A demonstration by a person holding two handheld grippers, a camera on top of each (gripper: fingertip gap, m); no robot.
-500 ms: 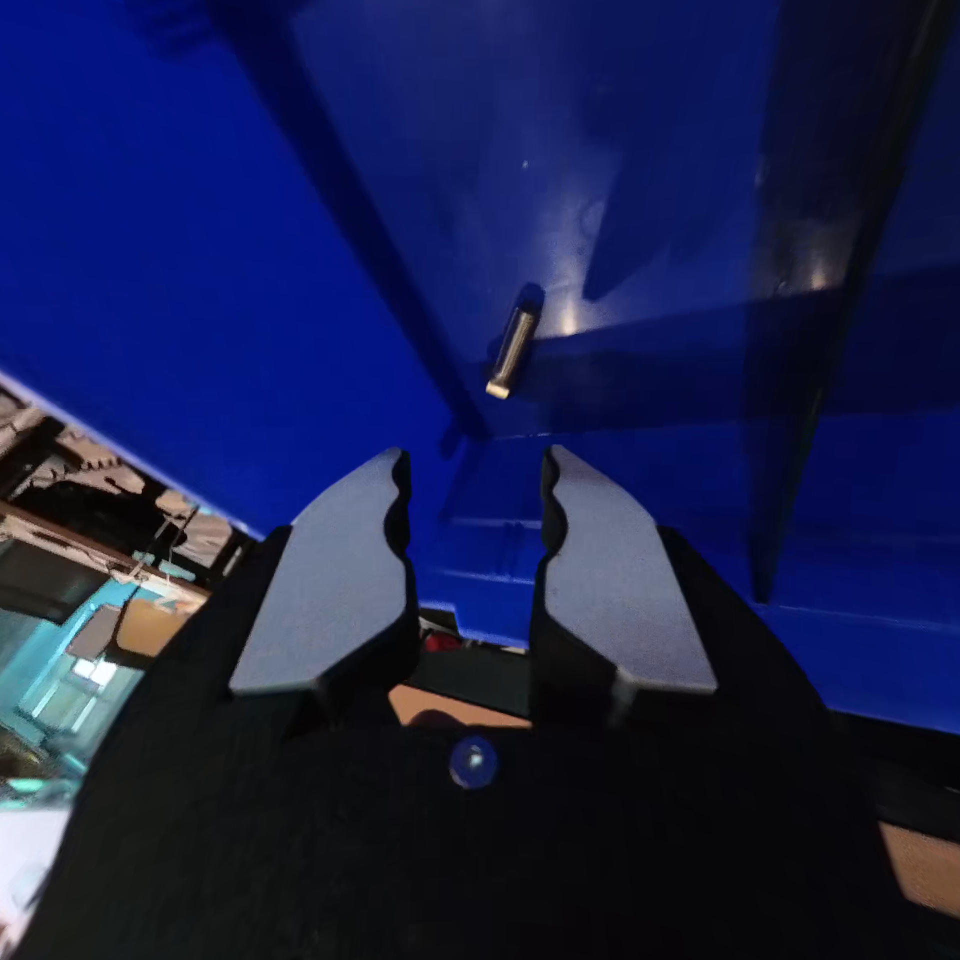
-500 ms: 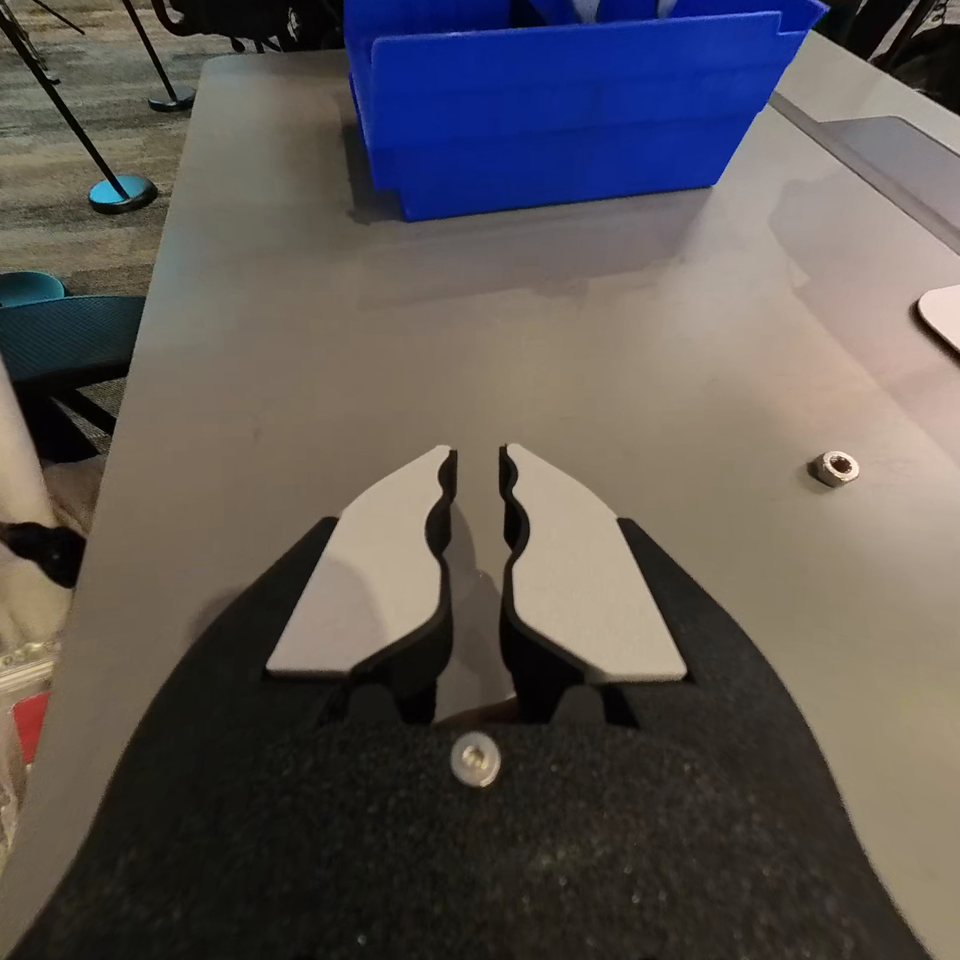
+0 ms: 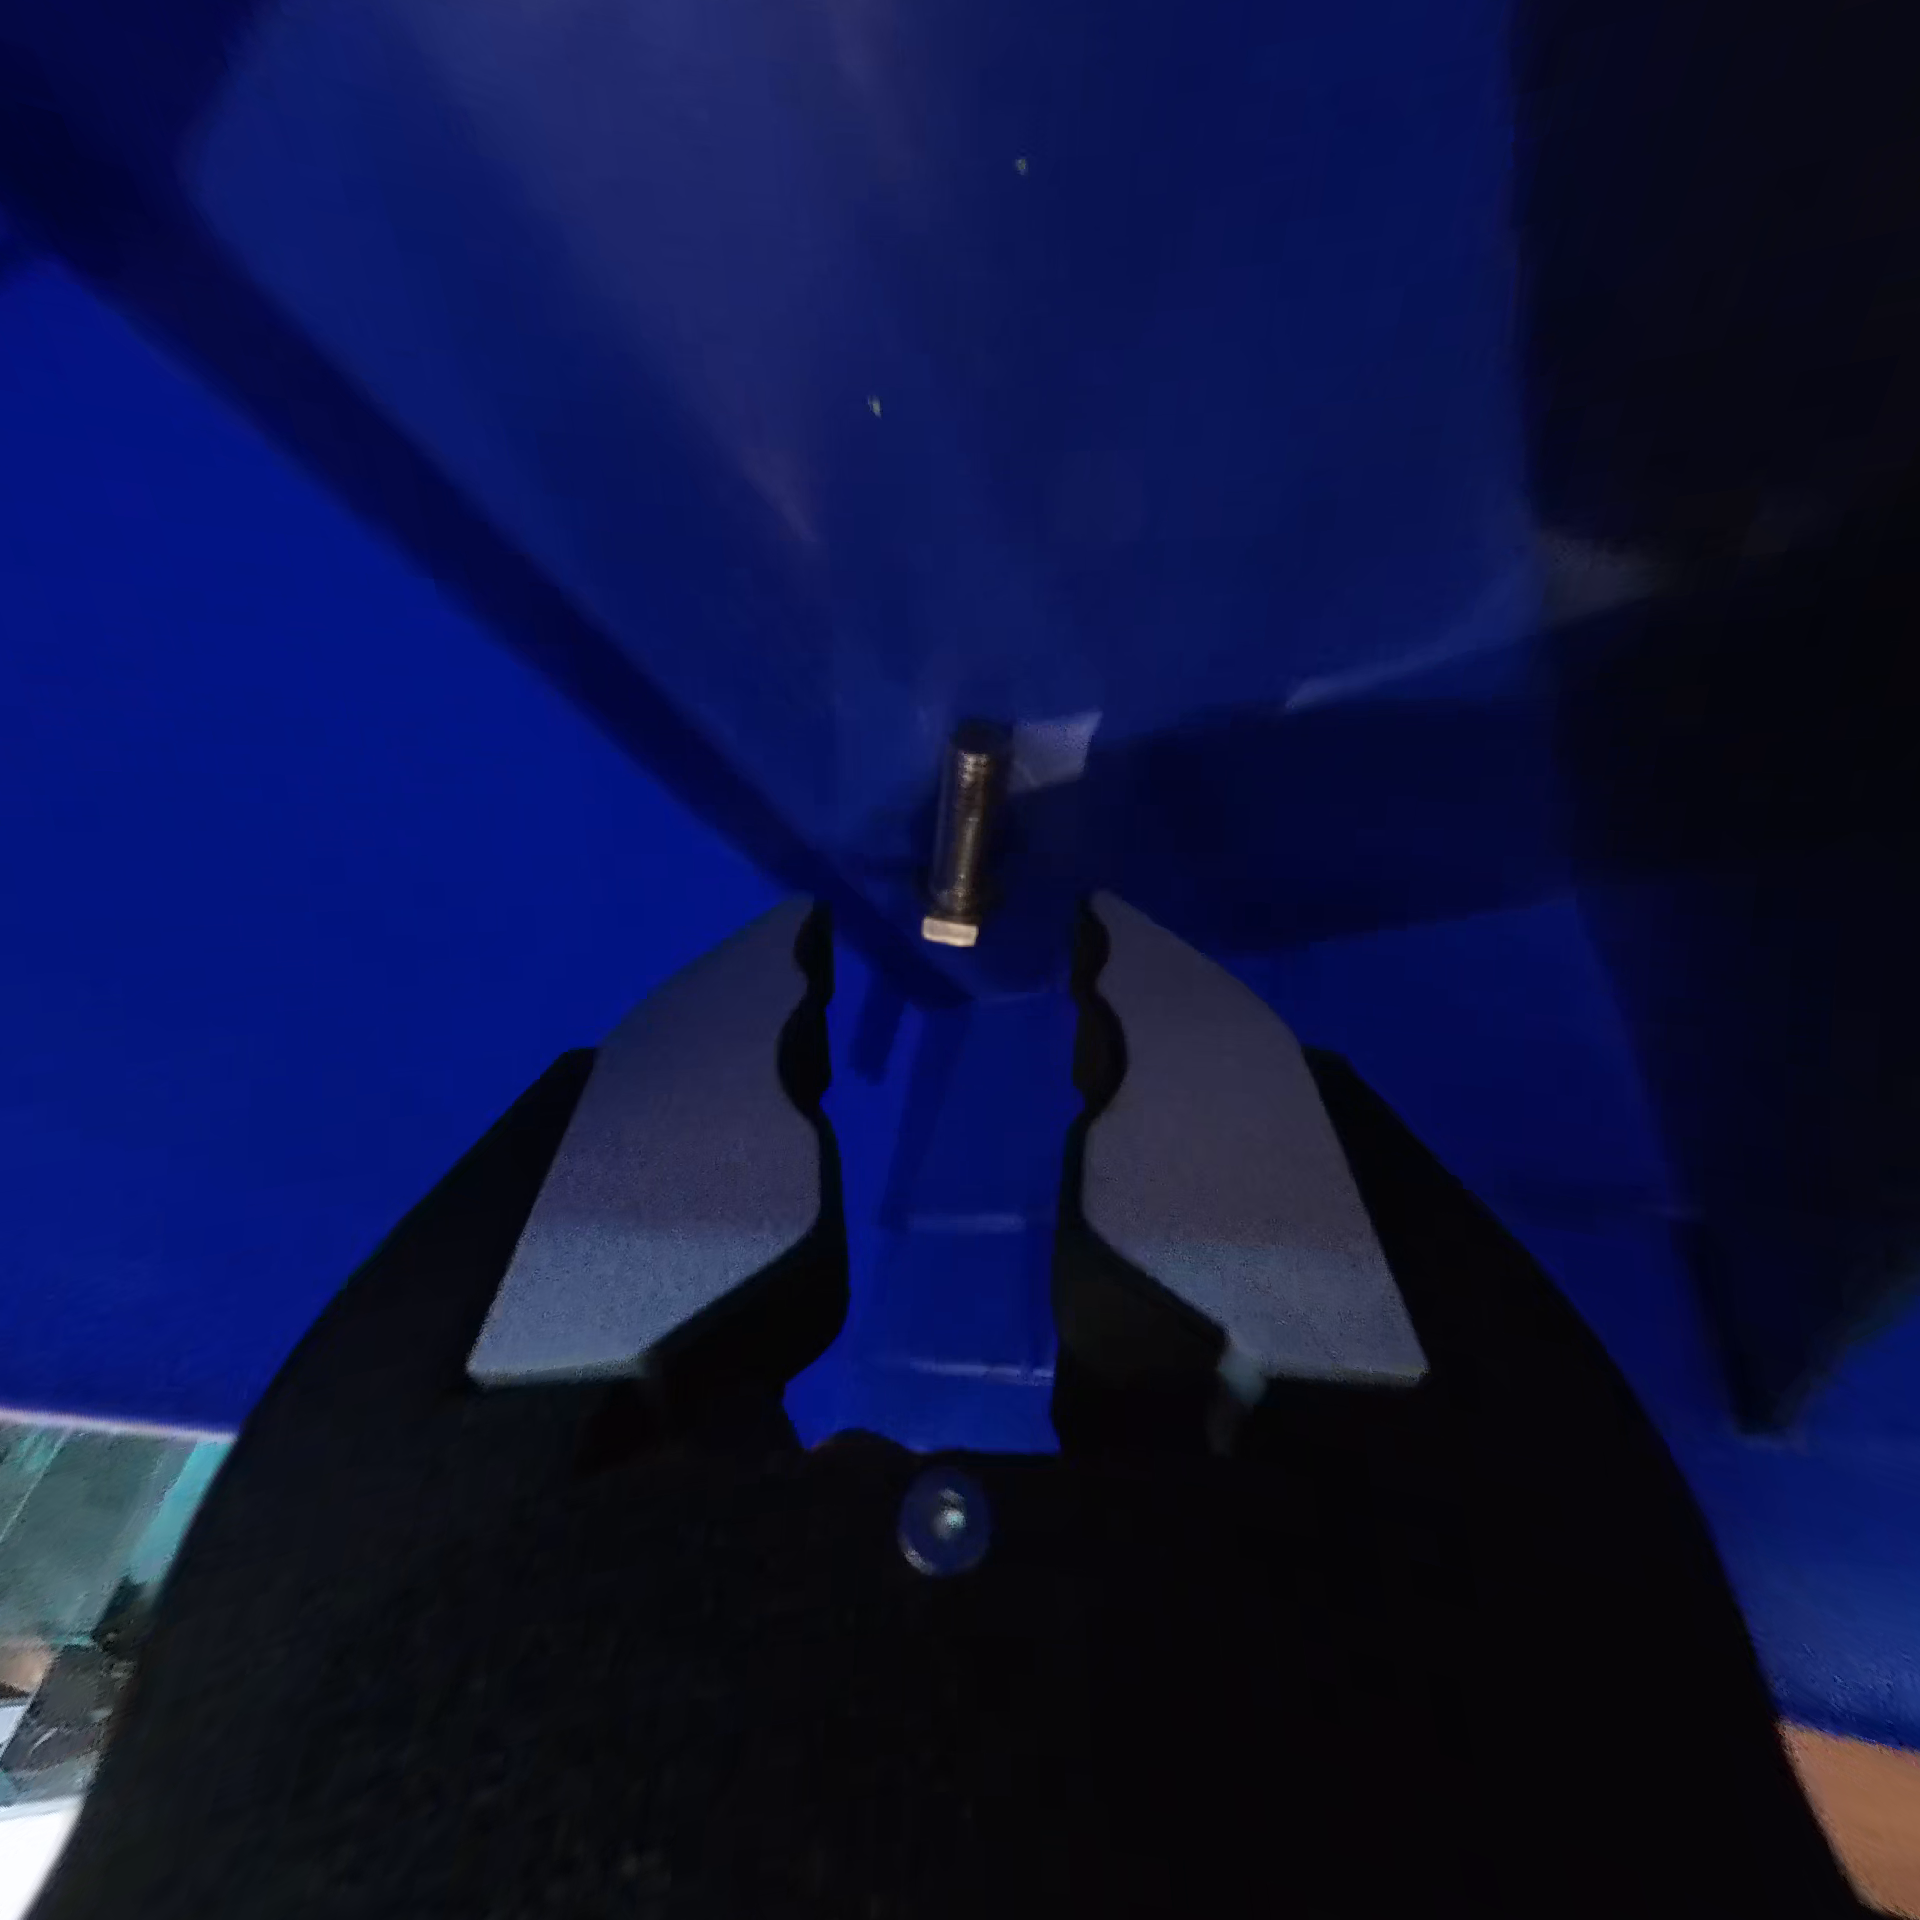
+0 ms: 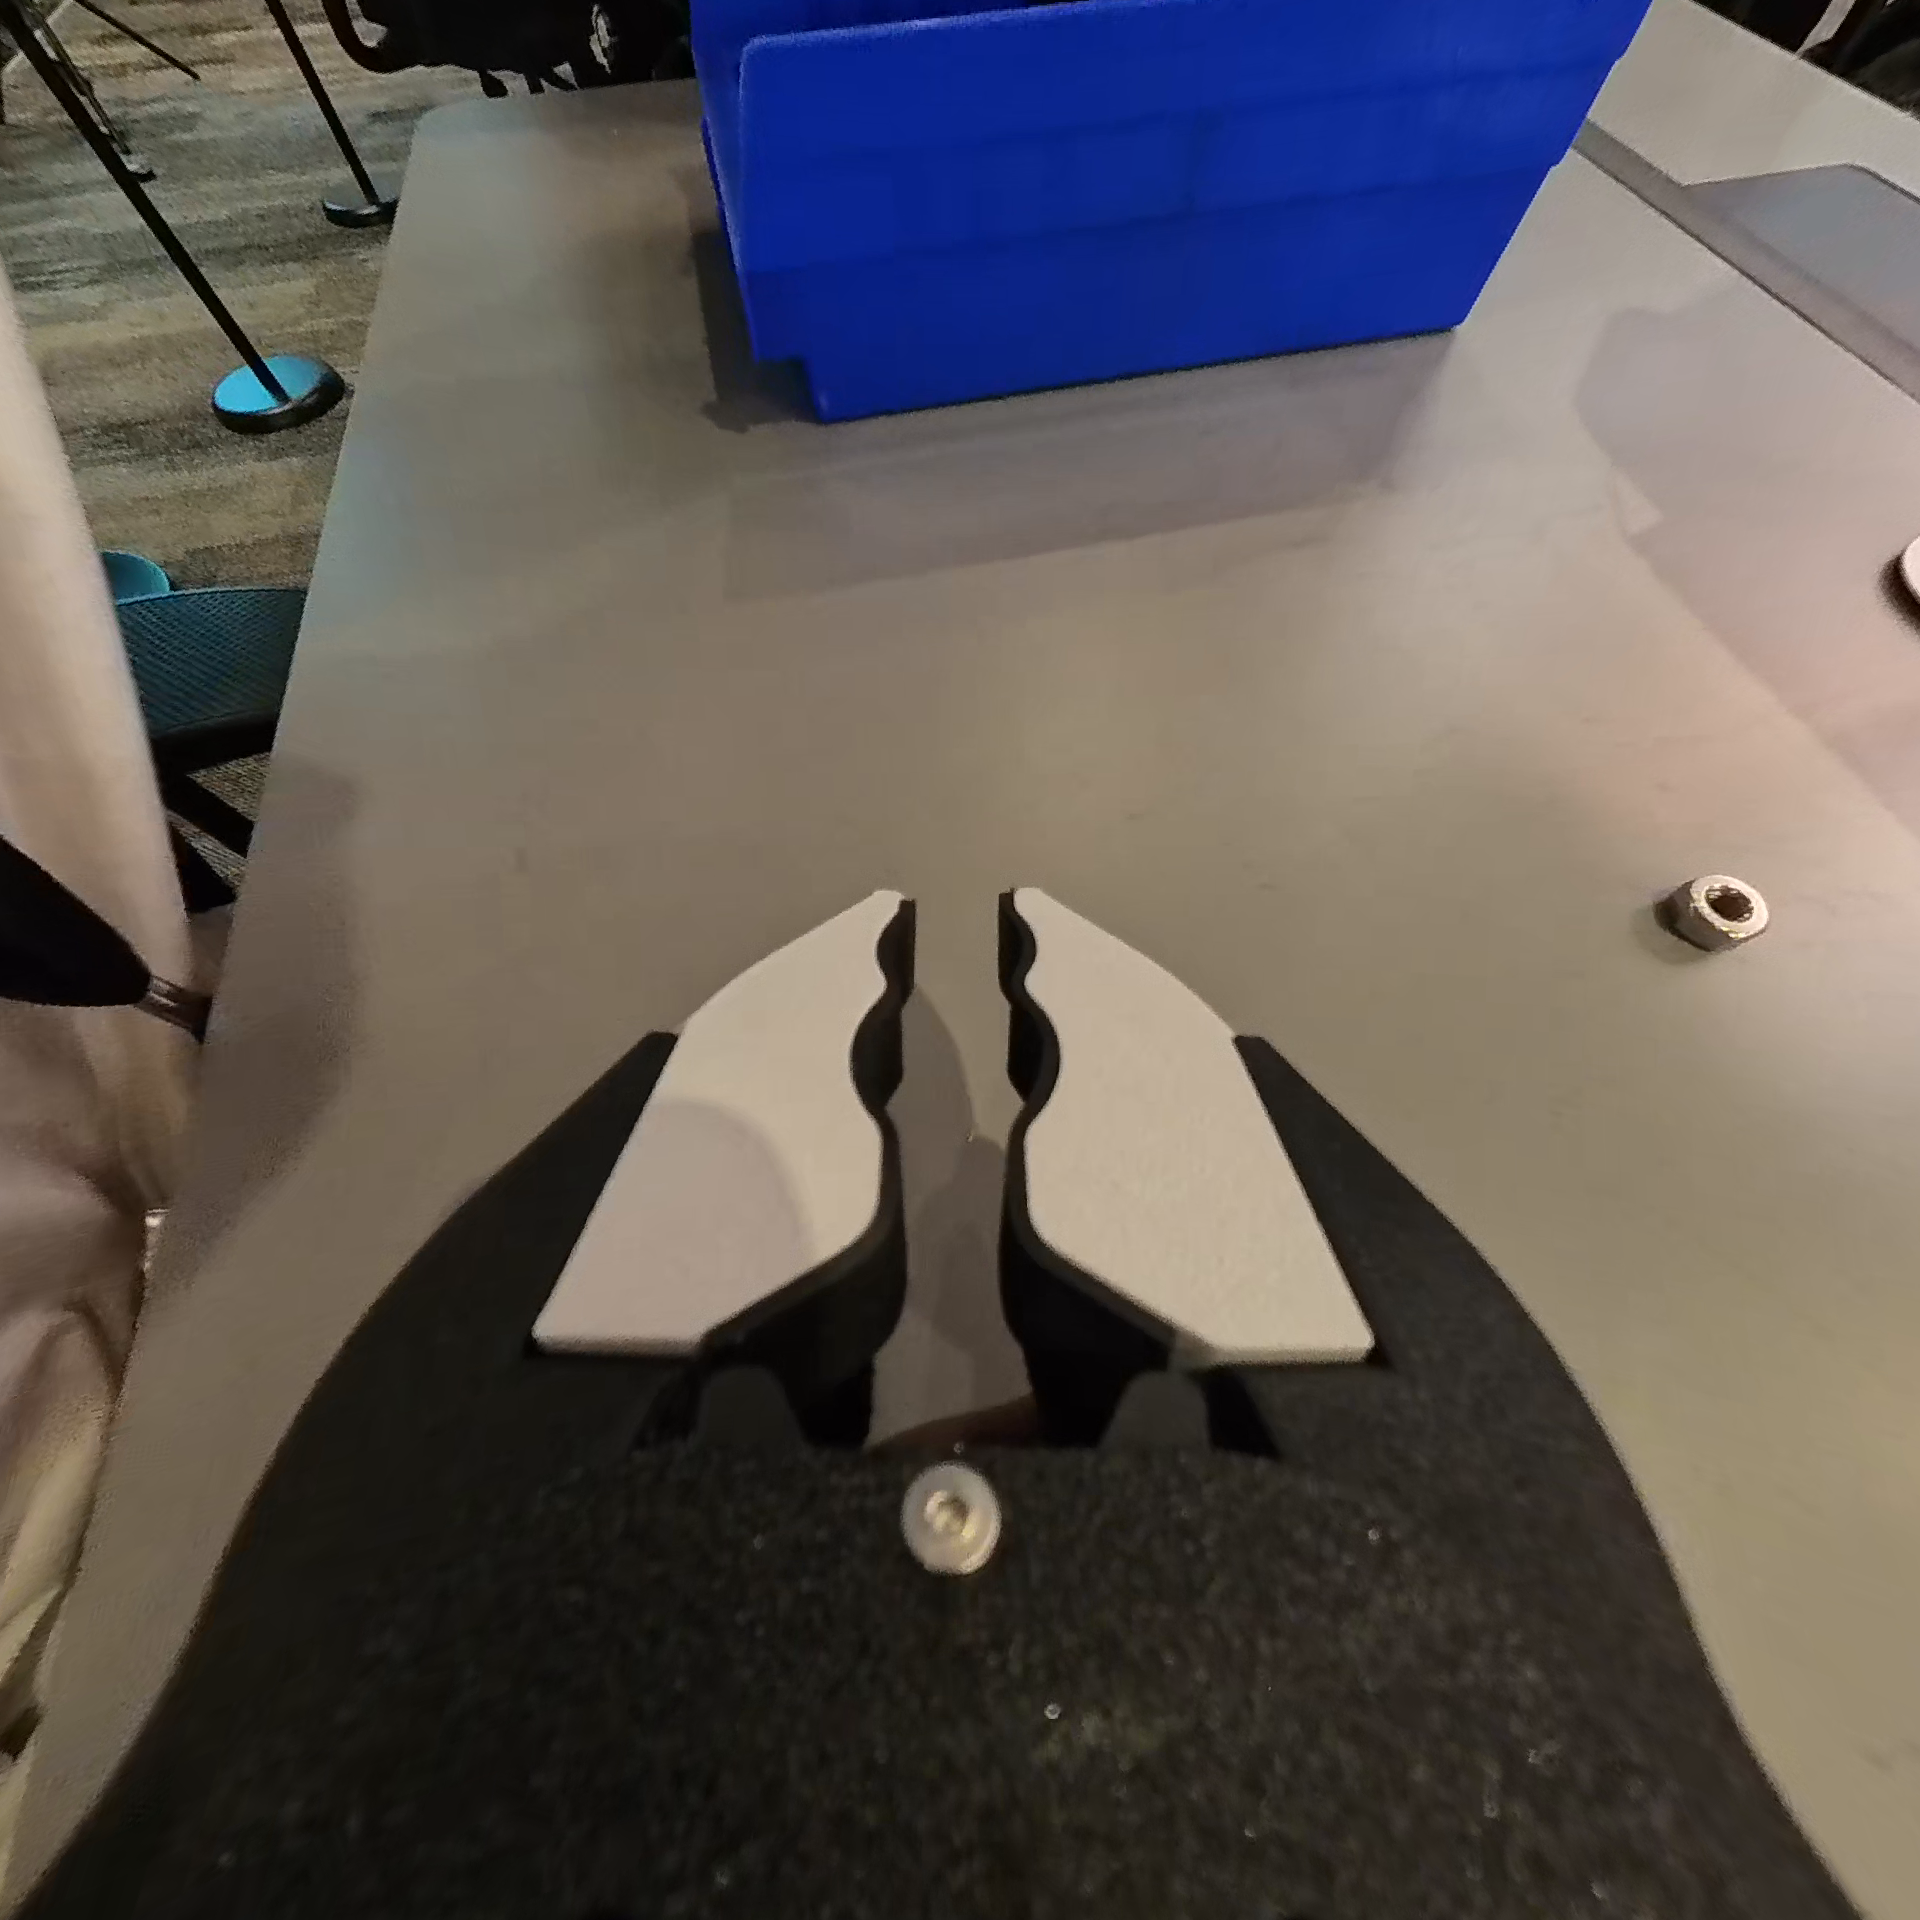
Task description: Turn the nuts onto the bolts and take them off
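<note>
Bolt in blue bin, nut on grey table; neither gripper holds anything.

Left wrist view: left gripper [image 3: 951, 935] is inside the blue bin [image 3: 312, 831], jaws spread wide and empty. The bolt [image 3: 966, 831] lies on the bin floor just ahead of the fingertips, head toward the camera, close to a bin wall. Right wrist view: right gripper [image 4: 956, 904] hovers over the table [image 4: 727, 727], jaws parted by a narrow gap, grasping nothing. The nut [image 4: 1714, 912] lies to its right, apart. A chair [image 4: 208, 644] stands beside the table.

My view inside the blue bin [image 3: 520, 935] smeared with blur, bolt [image 3: 966, 831] threads unreadable, pale pad [image 4: 1907, 577] cut by the right edge
</note>
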